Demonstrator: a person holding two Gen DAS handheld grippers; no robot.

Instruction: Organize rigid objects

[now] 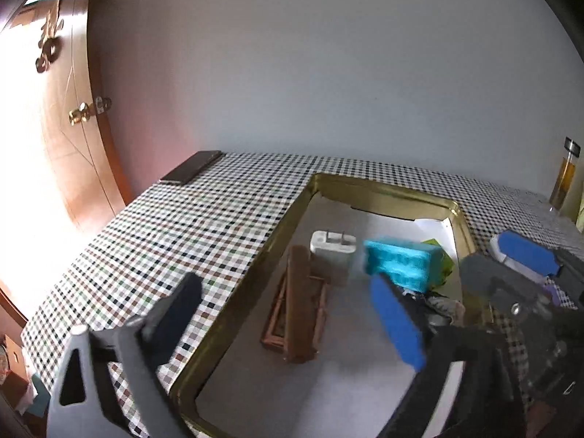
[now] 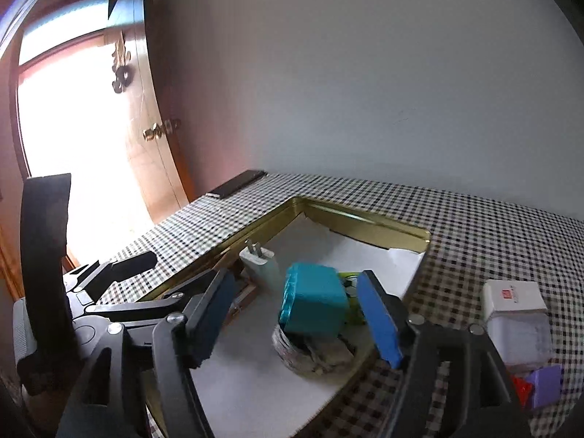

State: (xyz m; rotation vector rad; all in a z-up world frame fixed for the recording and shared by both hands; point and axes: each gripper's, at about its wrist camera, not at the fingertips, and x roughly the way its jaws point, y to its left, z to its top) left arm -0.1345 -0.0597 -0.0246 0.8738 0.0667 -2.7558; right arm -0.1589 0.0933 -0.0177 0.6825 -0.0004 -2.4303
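A phone (image 1: 191, 172) lies at the table's (image 1: 175, 226) far-left corner, at about ten o'clock from the tin (image 1: 233, 306). The left gripper (image 1: 288, 314) hangs spread over the tin's left rim, one finger outside above the checked cloth, the other inside, and holds nothing. In the tin, going left to right: a brown wooden piece (image 1: 297, 310) with its long axis running near to far, a white plug (image 1: 333, 246) at its twelve o'clock with prongs up, then a teal box (image 1: 399, 262) resting on a green thing (image 1: 440, 259) and a roll of tape (image 2: 314, 352). The right gripper (image 2: 304, 319) is also spread and empty, its fingers either side of the teal box, which sits dead ahead at twelve o'clock; so the right hand is likely the nearer one for it. Outside the tin, at three o'clock, stand a white box (image 2: 514, 314) and a purple block (image 2: 545, 383), probably still to go in.
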